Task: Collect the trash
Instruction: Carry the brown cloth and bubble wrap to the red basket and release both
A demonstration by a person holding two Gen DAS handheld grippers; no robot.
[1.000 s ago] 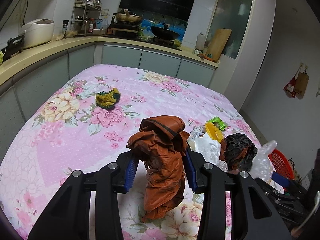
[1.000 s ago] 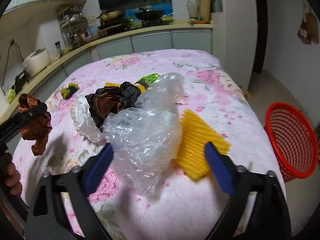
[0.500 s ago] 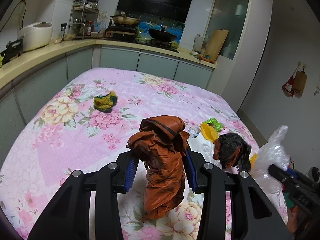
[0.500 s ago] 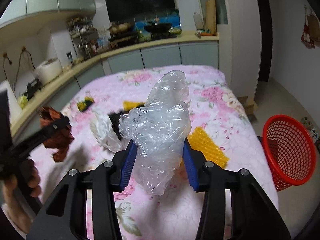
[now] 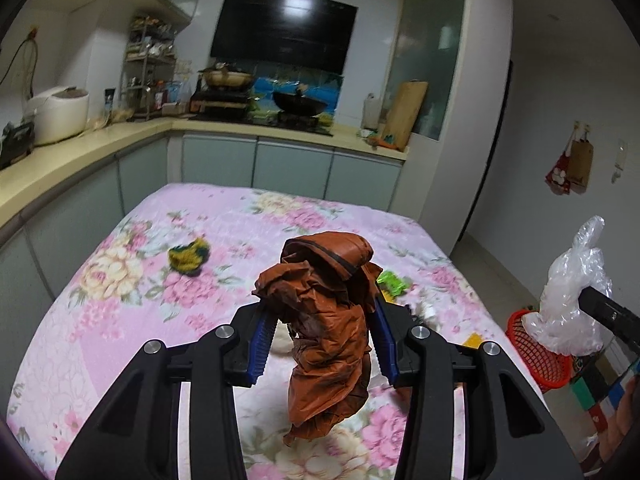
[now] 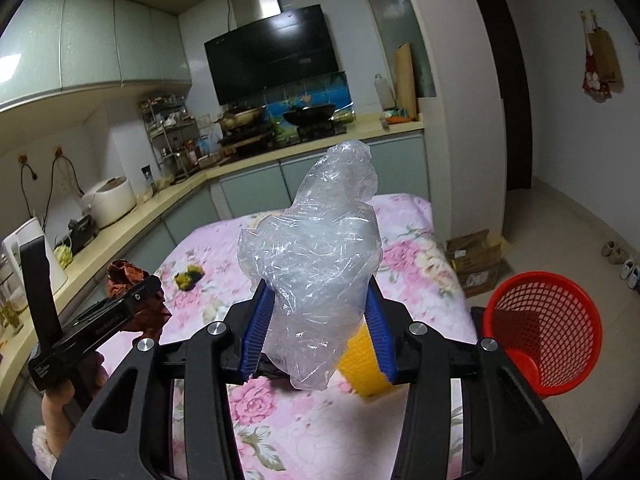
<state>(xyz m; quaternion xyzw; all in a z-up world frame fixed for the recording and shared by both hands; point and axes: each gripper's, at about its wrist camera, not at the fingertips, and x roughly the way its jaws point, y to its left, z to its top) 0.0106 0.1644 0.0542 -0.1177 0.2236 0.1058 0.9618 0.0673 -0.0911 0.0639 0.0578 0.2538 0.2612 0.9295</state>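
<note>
In the left wrist view, a crumpled rust-brown plastic bag (image 5: 326, 328) fills the middle and hides the litter behind it on the pink floral quilt (image 5: 120, 320); only a green scrap (image 5: 394, 283), a yellow corner (image 5: 473, 339) and a blurred yellow-green wad (image 5: 189, 256) show. The left gripper (image 5: 324, 338) tilts gently downward above the quilt, its blue pads clamped on the brown bag, which hangs clear of the cloth. At the right edge the crumpled clear plastic bag (image 5: 570, 292) covers part of the red mesh basket (image 5: 538, 354). In the right wrist view, the clear bag (image 6: 316, 276) masks most of a yellow ribbed foam sheet (image 6: 360, 364). The right gripper (image 6: 316, 332), whose jaws have just been closing, pinches it aloft over the quilt (image 6: 420, 280). The red basket (image 6: 542, 328) stands on the floor to the right. At left, a hand (image 6: 60, 404) carries the left gripper (image 6: 150, 286), mostly side-on, with the brown bag (image 6: 130, 290).
</note>
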